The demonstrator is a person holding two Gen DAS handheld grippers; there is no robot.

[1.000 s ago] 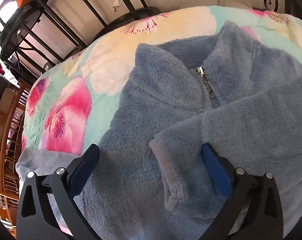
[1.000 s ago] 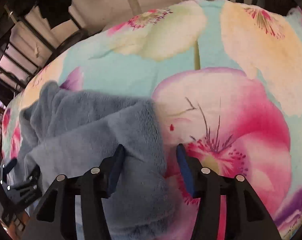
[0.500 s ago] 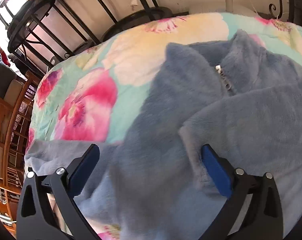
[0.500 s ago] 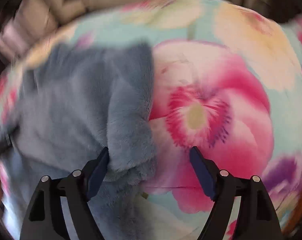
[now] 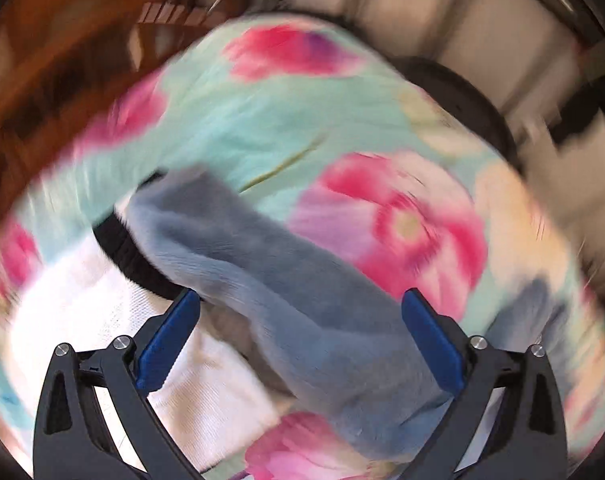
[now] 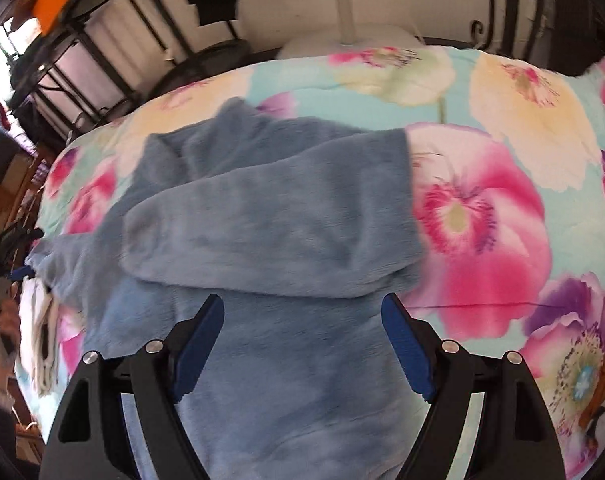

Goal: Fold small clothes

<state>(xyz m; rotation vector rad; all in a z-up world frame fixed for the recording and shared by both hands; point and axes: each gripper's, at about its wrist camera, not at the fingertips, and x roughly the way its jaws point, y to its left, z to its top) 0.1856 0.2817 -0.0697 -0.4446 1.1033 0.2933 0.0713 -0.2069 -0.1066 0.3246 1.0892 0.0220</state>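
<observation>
A small grey-blue fleece jacket [image 6: 270, 216] lies on the floral bedspread [image 6: 522, 152], its right sleeve folded across the chest. My right gripper [image 6: 302, 320] is open above the jacket's lower body, touching nothing. In the blurred left wrist view, the jacket's other sleeve [image 5: 270, 272] stretches out between the open fingers of my left gripper [image 5: 300, 320]. The left gripper also shows far left in the right wrist view [image 6: 18, 272], at the sleeve's end.
A white knit garment with a black band [image 5: 102, 320] lies under and beside the sleeve, and shows at the left in the right wrist view [image 6: 38, 332]. Black metal racks [image 6: 102, 40] and a wall stand behind the bed. A wooden edge [image 5: 42, 80] borders the left.
My left gripper has swung left from the jacket's chest to its outstretched sleeve. My right gripper has pulled back from the folded sleeve's edge and now sits over the jacket's lower body.
</observation>
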